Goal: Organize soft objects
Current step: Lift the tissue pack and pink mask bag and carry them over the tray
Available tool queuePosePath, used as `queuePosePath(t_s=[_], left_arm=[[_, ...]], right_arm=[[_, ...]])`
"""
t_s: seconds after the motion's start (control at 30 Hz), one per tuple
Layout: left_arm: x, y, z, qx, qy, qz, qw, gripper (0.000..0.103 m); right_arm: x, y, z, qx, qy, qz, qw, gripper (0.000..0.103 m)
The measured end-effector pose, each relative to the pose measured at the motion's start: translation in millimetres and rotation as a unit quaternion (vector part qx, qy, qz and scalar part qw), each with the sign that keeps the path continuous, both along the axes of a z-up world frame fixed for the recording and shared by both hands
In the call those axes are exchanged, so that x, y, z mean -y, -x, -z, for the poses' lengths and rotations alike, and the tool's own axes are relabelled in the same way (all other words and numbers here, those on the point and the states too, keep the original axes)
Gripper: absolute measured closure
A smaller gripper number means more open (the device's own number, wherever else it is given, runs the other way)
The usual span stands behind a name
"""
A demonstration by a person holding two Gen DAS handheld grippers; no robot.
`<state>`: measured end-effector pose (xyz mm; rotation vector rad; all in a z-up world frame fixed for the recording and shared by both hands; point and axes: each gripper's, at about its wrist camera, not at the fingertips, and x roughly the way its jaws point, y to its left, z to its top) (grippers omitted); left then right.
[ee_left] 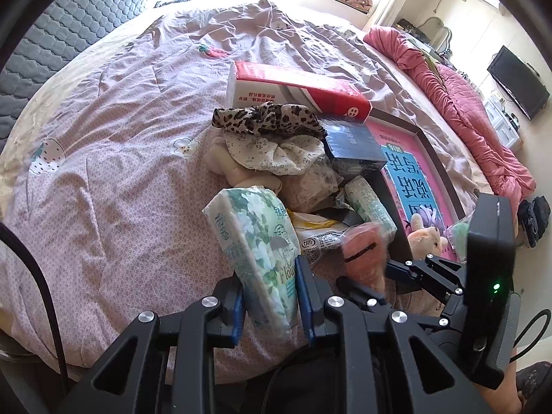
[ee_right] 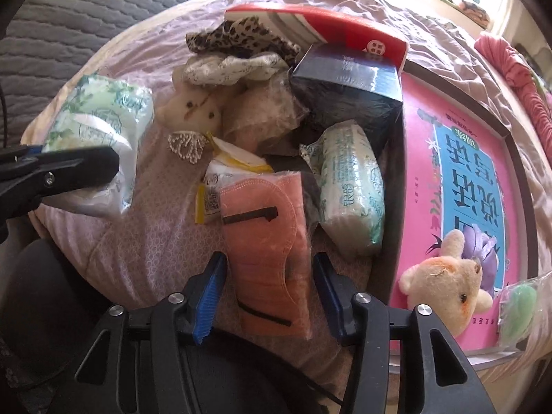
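**Both grippers loaded; sorting box only partly filled**

Nearest the lens in the left wrist view, the left gripper (ee_left: 272, 296) has its fingers clamped on the lower end of a green floral tissue pack (ee_left: 255, 241), which stands tilted upward at lower centre of the frame. We judge the end grip is meant to lift the pack clear of the pile.

In the right wrist view, the right gripper (ee_right: 269, 296) brackets an orange mask packet (ee_right: 265, 241) at lower centre. Its fingers stand apart with the packet between them; the wrapper appears to meet the right one, while a gap shows on the left. We cannot tell whether it is held.

The remaining soft items lie heaped mid-frame on the bed (ee_left: 103, 172): a leopard scrunchie (ee_left: 265, 120), a floral scrunchie (ee_left: 276, 153), a cream plush (ee_right: 193, 110) and a second tissue pack (ee_right: 352, 186).

The right view alone shows the shallow box (ee_right: 396, 179) at right of frame, lined with a pink book (ee_right: 483, 172) and already holding a bear plush (ee_right: 448, 293). Only the left view shows the pink quilt (ee_left: 465, 110) at upper right.
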<state>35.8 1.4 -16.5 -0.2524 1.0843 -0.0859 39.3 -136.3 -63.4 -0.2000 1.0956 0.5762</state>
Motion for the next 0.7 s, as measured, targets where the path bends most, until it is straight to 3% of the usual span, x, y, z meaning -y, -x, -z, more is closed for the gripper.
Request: queuePosePath(t_s=[0.27,0.7], left_arm=[[10.2,4.5,-17.7,0.018,-0.012,0.009,0.9997,0.077],[53.7,6.2,-58.1,0.057,-0.054,0.042,0.996,0.077]], right_arm=[[35.4,1.7,-31.5,0.017,-0.095,0.04,0.995,0.064],[97.7,-2.5,-76.9,0.05,-0.174,0.102,0.978,0.064]])
